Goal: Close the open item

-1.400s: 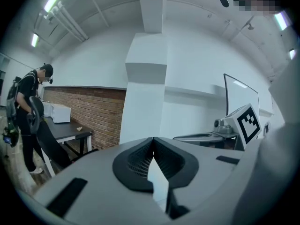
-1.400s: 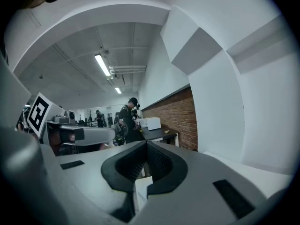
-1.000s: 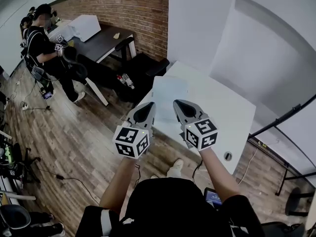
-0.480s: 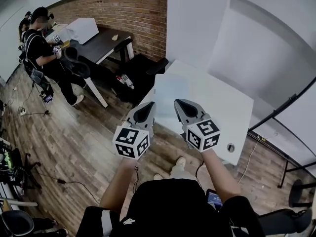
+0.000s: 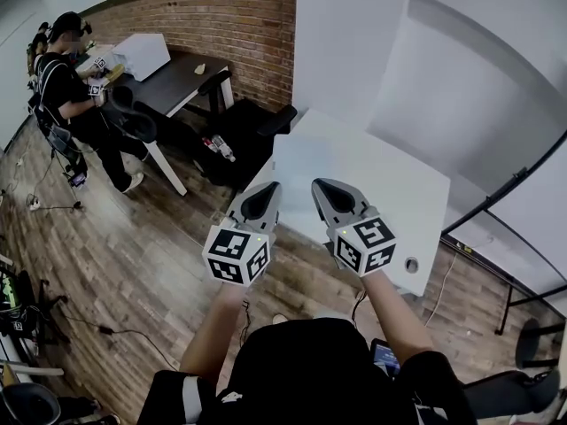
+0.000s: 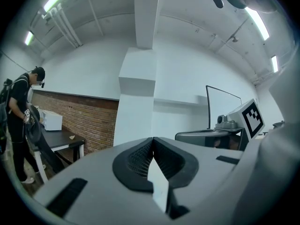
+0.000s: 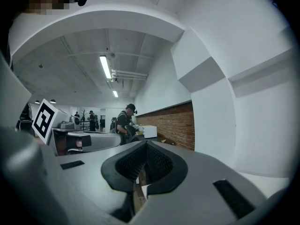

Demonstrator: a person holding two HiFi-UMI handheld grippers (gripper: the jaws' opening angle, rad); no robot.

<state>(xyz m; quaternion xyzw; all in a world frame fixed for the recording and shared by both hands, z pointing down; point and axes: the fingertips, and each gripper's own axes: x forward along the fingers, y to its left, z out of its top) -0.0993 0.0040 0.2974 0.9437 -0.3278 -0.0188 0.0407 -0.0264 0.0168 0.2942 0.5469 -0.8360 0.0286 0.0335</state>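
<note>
Two grippers, left gripper (image 5: 268, 190) and right gripper (image 5: 321, 187), are keeping their jaws pressed together on nothing by the white table (image 5: 390, 193). Only the head view is drifting. A pale flat item (image 5: 303, 159) is lying there, open or closed unclear, so closing isn't advancing.

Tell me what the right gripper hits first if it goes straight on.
Nothing close: the right gripper aims above the table; the way looks free up to the far brick wall, though depth is unclear.
</note>
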